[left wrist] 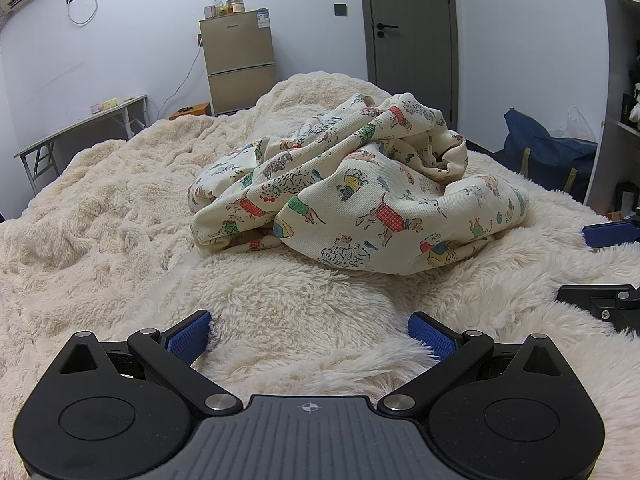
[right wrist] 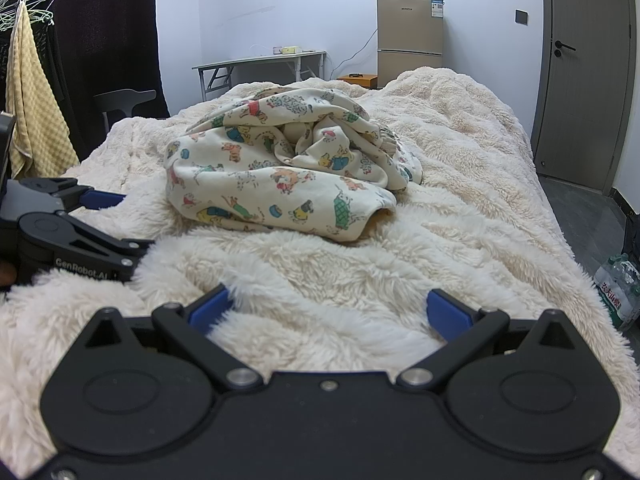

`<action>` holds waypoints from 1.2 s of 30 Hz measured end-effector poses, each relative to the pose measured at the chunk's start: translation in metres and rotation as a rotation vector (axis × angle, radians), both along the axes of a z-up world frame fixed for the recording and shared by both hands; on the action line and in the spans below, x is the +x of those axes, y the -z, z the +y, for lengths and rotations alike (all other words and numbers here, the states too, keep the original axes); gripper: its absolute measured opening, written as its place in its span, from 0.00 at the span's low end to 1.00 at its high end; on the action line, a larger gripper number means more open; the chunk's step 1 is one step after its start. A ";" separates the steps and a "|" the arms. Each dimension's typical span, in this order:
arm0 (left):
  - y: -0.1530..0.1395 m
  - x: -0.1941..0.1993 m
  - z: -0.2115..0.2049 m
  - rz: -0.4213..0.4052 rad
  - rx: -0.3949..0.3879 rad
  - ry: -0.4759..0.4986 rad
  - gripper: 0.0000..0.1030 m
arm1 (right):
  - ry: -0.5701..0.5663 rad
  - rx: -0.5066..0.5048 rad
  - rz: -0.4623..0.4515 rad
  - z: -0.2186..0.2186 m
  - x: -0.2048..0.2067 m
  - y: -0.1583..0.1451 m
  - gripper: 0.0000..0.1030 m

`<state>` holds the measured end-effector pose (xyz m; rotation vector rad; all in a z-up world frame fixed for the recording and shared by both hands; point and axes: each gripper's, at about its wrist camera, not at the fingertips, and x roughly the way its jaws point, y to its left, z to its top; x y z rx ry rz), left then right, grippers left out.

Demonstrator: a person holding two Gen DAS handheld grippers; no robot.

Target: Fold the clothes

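A crumpled cream garment (left wrist: pixel 352 196) printed with small coloured dogs lies heaped on a fluffy cream blanket (left wrist: pixel 120 208) in the middle of the bed. The right wrist view shows the same garment (right wrist: pixel 280 176) ahead and slightly left. My left gripper (left wrist: pixel 310 334) rests low on the blanket, open, short of the garment with nothing between its blue pads. My right gripper (right wrist: pixel 330 310) is also open and empty, resting on the blanket (right wrist: pixel 460 152) in front of the heap. Each gripper appears at the edge of the other's view.
A small fridge (left wrist: pixel 240 64) and a folding table (left wrist: pixel 80 128) stand against the far wall, a grey door (left wrist: pixel 412 36) to the right. A blue bag (left wrist: pixel 548 152) sits beside the bed. A yellow towel (right wrist: pixel 36 120) hangs at left; water bottles (right wrist: pixel 620 288) lie on the floor.
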<state>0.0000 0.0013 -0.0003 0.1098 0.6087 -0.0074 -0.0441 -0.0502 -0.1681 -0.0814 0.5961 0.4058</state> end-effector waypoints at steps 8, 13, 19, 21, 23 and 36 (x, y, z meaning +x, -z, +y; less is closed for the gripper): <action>0.000 0.001 0.001 0.001 0.000 0.000 1.00 | -0.001 0.001 0.002 0.000 0.001 0.000 1.00; 0.000 0.002 0.002 0.002 -0.001 0.001 1.00 | -0.001 0.003 0.004 -0.001 0.001 0.000 1.00; 0.000 0.001 0.002 0.001 -0.002 0.001 1.00 | -0.001 0.003 0.004 -0.001 0.000 0.000 1.00; 0.000 0.001 0.002 0.002 0.000 0.001 1.00 | -0.002 0.003 0.004 -0.001 0.000 0.000 1.00; 0.000 0.001 0.002 0.002 0.000 0.002 1.00 | -0.002 0.003 0.003 -0.001 0.000 0.000 1.00; 0.001 0.000 0.002 0.003 0.001 0.003 1.00 | -0.003 0.004 0.005 -0.001 0.000 0.000 1.00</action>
